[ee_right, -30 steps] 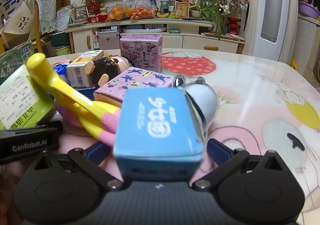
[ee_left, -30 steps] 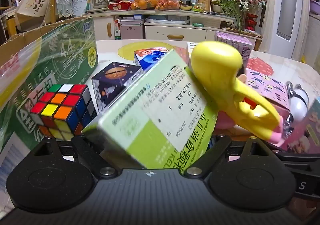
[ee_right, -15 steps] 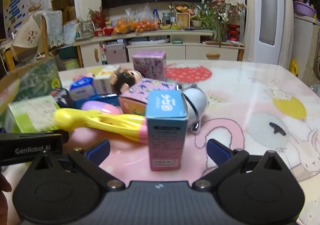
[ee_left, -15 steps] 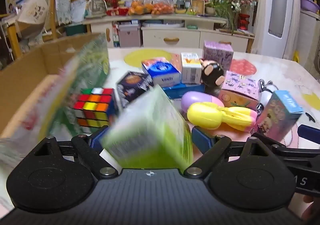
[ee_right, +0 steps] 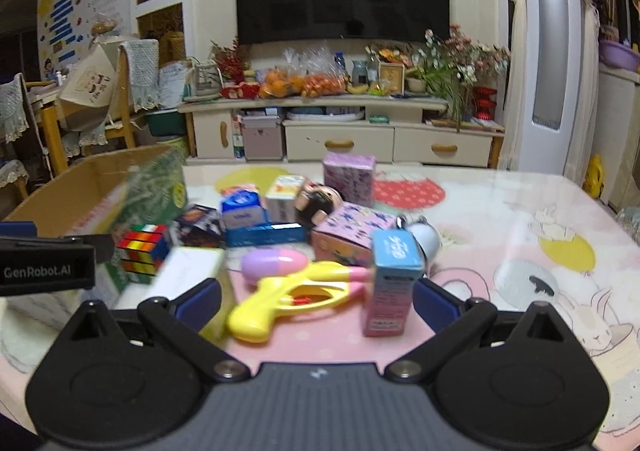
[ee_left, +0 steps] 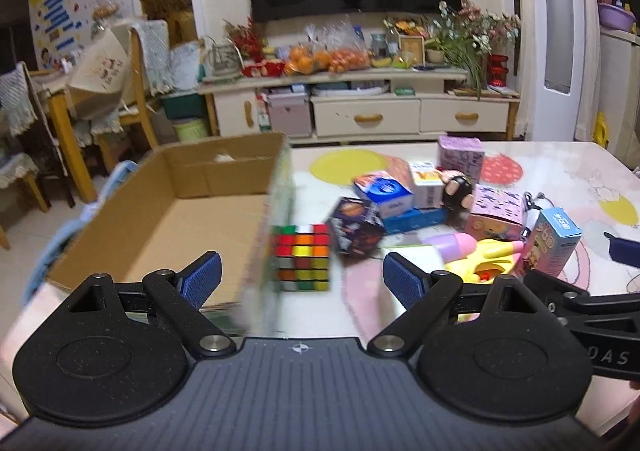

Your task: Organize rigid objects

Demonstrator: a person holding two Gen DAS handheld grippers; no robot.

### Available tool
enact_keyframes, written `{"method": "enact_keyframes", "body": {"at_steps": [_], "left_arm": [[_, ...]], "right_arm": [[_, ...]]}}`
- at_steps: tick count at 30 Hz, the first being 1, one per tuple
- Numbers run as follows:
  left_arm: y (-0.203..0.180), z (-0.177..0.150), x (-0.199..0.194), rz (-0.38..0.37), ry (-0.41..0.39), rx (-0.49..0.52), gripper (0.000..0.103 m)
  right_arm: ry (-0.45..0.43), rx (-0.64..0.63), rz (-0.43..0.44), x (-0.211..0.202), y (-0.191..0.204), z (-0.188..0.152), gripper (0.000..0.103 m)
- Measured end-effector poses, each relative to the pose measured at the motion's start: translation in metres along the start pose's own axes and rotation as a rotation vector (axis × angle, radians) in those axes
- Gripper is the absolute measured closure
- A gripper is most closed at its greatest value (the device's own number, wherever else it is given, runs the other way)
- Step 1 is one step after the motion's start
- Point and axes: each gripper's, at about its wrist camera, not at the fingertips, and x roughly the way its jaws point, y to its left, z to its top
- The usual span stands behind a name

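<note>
My left gripper is open and empty, raised above the table's left front, over the wall of an open cardboard box. A Rubik's cube sits beside that box. A green-and-white carton lies on the table near the cube. My right gripper is open and empty. A yellow toy water pistol lies just ahead of it, and a blue upright carton stands at its right.
Behind lie a dark planet-print box, a blue box, a purple capsule, pink boxes, a round figurine and a tall purple box. The table has a cartoon cloth.
My left gripper let go of the green-and-white carton and pulled back and up. My right gripper released the blue carton, now standing, and drew back.
</note>
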Motion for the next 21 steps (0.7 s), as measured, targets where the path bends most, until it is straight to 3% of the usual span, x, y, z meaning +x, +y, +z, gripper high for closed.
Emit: {"method": "enact_keyframes", "body": {"at_steps": [11,21], "left_arm": [[0.041,0.002,-0.039,0.059,-0.064,-0.055,0.000],[0.055,-0.005,-0.059,0.091,-0.107,-0.071,0.000]], "right_arm": [[-0.081,-0.088,0.078,-0.049,0.058,0.020,0.001],[-0.125,-0.114,0.139,-0.075,0.088,0.027,0.001]]}}
